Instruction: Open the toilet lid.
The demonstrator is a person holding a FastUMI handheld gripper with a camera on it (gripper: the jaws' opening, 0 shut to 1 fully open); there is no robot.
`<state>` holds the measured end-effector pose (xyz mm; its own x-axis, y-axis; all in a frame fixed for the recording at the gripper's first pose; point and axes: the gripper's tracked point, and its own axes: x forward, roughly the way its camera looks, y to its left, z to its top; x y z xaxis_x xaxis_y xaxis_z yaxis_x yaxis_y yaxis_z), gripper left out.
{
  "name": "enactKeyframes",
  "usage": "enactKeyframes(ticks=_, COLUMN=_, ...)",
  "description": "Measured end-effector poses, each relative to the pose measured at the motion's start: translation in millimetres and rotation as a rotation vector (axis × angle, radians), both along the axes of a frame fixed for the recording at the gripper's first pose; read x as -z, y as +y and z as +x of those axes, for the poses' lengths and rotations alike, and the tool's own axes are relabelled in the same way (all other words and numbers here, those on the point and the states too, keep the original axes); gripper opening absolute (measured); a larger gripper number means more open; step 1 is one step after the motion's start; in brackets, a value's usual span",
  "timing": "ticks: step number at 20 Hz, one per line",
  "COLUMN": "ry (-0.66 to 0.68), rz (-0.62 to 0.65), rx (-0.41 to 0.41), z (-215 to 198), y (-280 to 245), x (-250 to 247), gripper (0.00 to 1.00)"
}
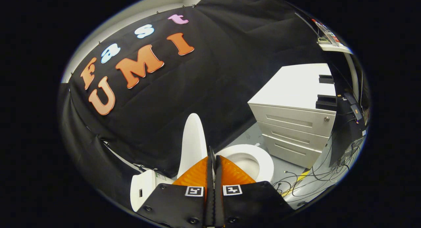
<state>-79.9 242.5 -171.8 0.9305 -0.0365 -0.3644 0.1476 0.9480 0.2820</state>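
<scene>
Since the toilet lid (193, 142) already stands upright just ahead of our fingers, beside the open seat (252, 162), we judge it light, stiff, slippery plastic, best taken by its edge; our gripper (213, 155) is closed, holding nothing.

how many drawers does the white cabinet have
3, stacked on the white cabinet front: top drawer, middle drawer, bottom drawer, beside the toilet. Gripper shut.

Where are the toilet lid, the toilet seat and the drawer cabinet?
toilet lid (192, 144): gripper view, middle of the raised lid.
toilet seat (264, 162): gripper view, its far rim.
drawer cabinet (289, 121): gripper view, top drawer front.
</scene>
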Motion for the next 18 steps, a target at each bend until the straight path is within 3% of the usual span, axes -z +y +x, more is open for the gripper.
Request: enactKeyframes(ticks=18, ry=-0.074, rz=-0.229, rx=-0.215, z=-31, y=132, x=-44, gripper=0.08)
